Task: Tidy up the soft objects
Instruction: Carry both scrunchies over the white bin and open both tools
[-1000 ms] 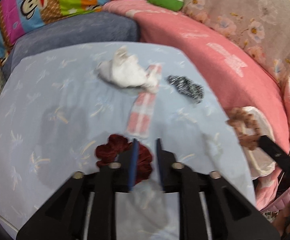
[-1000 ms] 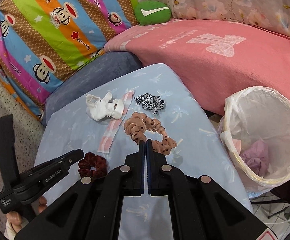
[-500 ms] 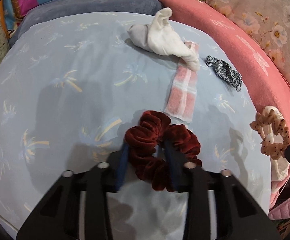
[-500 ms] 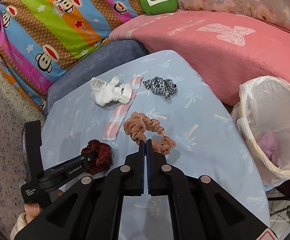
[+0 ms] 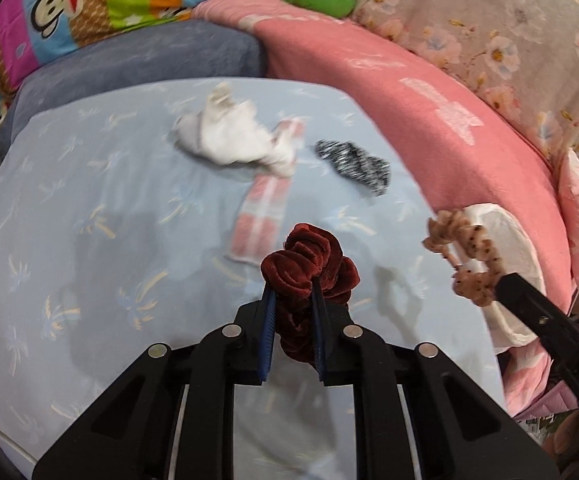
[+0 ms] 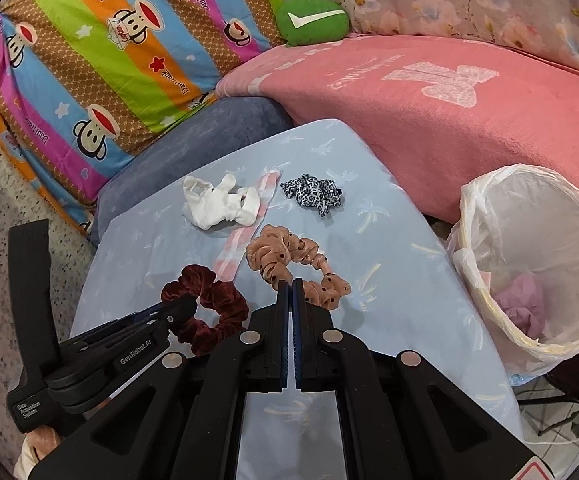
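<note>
Between the fingers of the left gripper (image 5: 292,286) a dark red velvet scrunchie (image 5: 309,264) is caught, its folds bulging above the tips and a loop hanging below them — the jaws are closing on it, pads already pressing the fabric, and it appears lifted just clear of the pale blue cloth (image 5: 89,240). To that gripper's right the right gripper (image 6: 290,284) is seen clamped together on a tan spotted scrunchie (image 6: 285,258), pinched at one edge so that the rest of the ring dangles free; a thin bite seems enough for so light a thing. Just right of and below the right gripper a white bag-lined bin (image 6: 489,216) stands open beside the covered surface, a pink soft item (image 6: 519,306) already inside — the bin is judged the place where the soft things are gathered, hence both scrunchies held off the surface for carrying. Ahead of both grippers three pieces are left on the cloth: a white crumpled sock (image 6: 219,202), a pink-and-white striped strip (image 6: 245,236) partly under it, and a black-and-white patterned scrunchie (image 6: 313,192) further to the right. Both hands being loaded, the task is judged partway done.
</note>
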The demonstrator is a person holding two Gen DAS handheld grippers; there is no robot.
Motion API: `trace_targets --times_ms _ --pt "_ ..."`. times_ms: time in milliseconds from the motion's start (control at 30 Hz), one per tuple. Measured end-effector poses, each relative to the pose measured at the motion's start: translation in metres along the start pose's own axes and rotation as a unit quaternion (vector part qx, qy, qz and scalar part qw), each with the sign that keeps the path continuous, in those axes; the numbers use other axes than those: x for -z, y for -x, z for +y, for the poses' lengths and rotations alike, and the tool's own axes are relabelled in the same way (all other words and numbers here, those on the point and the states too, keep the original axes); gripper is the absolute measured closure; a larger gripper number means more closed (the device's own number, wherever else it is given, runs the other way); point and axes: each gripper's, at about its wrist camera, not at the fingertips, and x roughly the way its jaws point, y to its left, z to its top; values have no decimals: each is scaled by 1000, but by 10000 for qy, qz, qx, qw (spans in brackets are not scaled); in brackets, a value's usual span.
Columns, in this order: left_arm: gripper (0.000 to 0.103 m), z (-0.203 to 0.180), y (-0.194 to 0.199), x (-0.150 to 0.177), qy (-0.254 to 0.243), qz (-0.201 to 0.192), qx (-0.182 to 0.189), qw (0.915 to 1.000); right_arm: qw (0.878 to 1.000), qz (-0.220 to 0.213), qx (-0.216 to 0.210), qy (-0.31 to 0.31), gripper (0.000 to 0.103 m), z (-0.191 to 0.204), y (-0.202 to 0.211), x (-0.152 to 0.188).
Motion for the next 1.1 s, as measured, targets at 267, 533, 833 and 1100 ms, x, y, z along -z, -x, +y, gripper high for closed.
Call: trace_targets --times_ms 267,533,833,1100 --pt "87 -64 9 -20 -574 -220 348 9975 9989 -331 192 -256 101 -35 29 -13" --pt "87 -127 7 -28 -1118 -299 708 9908 9946 -634 485 -659 101 -87 57 -21" --pt "87 -188 0 -27 -1668 -338 1068 9796 9859 -868 813 -1176 101 -149 81 -20" --pt "85 -232 -13 -26 -1999 -242 1299 9709 9795 -989 1056 -1399 101 -184 92 -18"
